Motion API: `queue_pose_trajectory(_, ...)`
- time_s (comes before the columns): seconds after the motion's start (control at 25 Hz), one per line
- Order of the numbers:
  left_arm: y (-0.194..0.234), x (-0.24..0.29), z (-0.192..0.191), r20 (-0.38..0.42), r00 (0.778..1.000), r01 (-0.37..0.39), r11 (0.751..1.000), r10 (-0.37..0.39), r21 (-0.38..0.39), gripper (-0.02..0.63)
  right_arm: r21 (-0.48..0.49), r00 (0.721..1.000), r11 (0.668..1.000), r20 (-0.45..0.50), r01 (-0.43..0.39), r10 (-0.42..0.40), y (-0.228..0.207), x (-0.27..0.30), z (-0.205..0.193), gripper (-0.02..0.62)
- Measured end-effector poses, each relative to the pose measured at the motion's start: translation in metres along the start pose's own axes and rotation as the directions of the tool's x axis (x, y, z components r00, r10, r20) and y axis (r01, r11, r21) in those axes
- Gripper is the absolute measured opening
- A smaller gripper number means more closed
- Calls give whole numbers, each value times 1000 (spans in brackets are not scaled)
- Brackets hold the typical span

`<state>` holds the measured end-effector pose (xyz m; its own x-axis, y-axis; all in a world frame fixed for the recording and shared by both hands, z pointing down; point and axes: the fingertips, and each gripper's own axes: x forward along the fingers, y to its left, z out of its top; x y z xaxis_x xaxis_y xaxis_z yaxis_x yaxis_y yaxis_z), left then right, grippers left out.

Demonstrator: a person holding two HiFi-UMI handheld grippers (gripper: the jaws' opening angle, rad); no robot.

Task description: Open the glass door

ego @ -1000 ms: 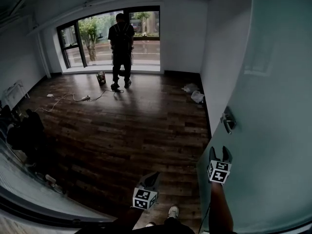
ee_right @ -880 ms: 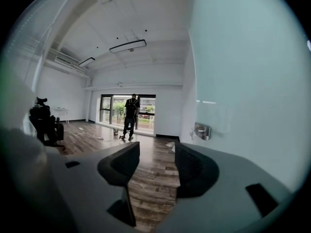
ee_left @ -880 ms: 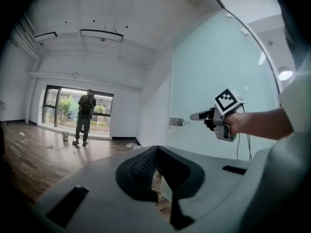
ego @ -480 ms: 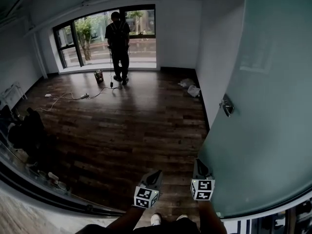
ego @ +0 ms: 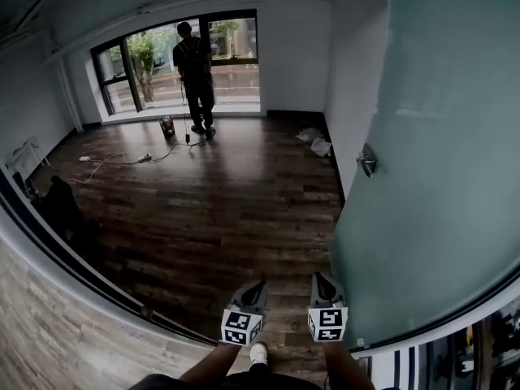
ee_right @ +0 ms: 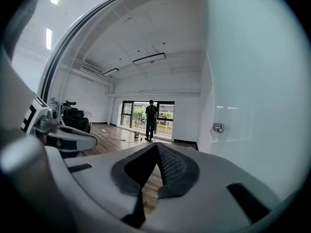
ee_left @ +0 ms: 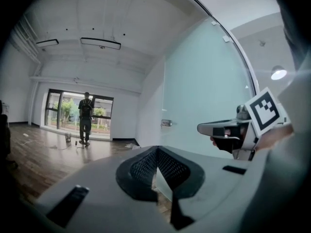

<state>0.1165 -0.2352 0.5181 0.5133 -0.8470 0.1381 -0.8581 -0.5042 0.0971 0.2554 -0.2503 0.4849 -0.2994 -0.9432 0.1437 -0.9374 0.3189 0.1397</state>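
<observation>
The frosted glass door [ego: 439, 185] stands swung wide at right, its handle [ego: 367, 161] well clear of the left tongs [ego: 257, 286] and right tongs [ego: 318, 278], both closed and empty. Opening looks complete.

No legible txt, nos., brand names or signs in any view, as far as I can read from here. Only printed marks: b/w square code patterns on the left marker cube [ego: 242, 328] of the left gripper [ego: 258, 285] and on the right marker cube [ego: 327, 323] of the right gripper [ego: 318, 278]. Patterns only; I make out no letters or digits in them. Left gripper view shows one face of the right marker cube, same type of pattern.
</observation>
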Motion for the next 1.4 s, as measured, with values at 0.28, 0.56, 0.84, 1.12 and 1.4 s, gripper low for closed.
queue_pose_trajectory(0.28, -93, -70, -22, 13, 1000, -24, 1000, 24, -3, 6, 7, 1000, 1000, -9, -11, 11, 3, -122, -28, 18)
queue_pose_trajectory(0.56, -140, -169, -23, -9, 999, -53, 999, 53, -11, 6, 37, 1000, 999, -9, -10, 10, 31, -211, -28, 18)
queue_pose_trajectory(0.84, -168, -233, -26, -11, 998, -59, 998, 59, 5, 6, -16, 1000, 1000, 9, -21, 22, 69, -266, -23, 17)
queue_pose_trajectory(1.12, -174, -223, -13, 40, 998, -50, 998, 48, 48, 6, -30, 994, 999, 111, -19, 22, 64, -278, -4, 17)
queue_pose_trajectory(1.4, -130, -277, 32, 81, 997, -16, 999, 12, 47, 6, -29, 996, 1000, 87, 5, -3, 137, -289, 41, 17)
